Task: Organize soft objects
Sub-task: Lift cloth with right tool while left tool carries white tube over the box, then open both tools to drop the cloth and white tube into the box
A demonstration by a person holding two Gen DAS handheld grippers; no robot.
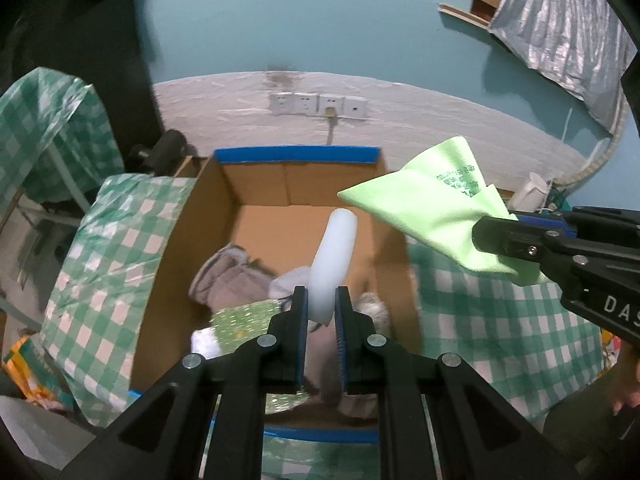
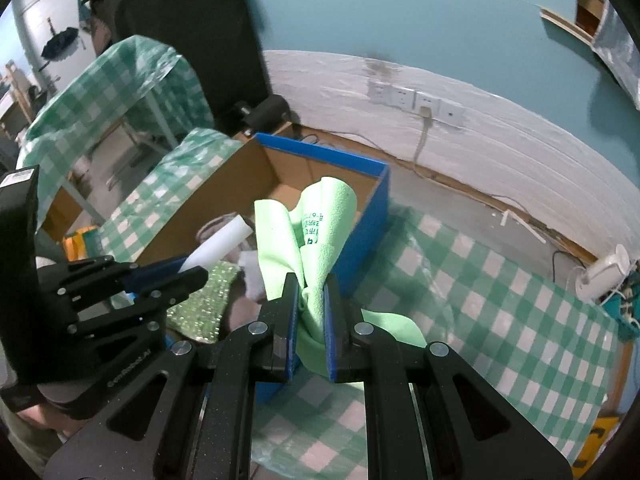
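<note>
Left tool (image 1: 321,294): closed on a white foam roll (image 1: 334,258), gripped near its lower end; roll tilted up and forward, held above the open cardboard box (image 1: 200,216). Same left tool (image 2: 192,270) and roll (image 2: 218,246) visible at left in the right wrist view.

Right tool (image 2: 311,284): clamped on a light green cloth (image 2: 320,224), bunched between the pads; printed text visible on the fabric; loose folds standing above the jaws, one flap hanging below. Cloth (image 1: 436,216) held beside the box's right wall, above the bench (image 1: 500,320) with green checked cover.

Box contents: grey fabric item (image 1: 228,276), green sequined piece (image 1: 244,316), further pale soft items, partly hidden by the left tool.

Box edges trimmed in blue tape (image 1: 296,154). Wall sockets (image 1: 318,105) behind the box.
</note>
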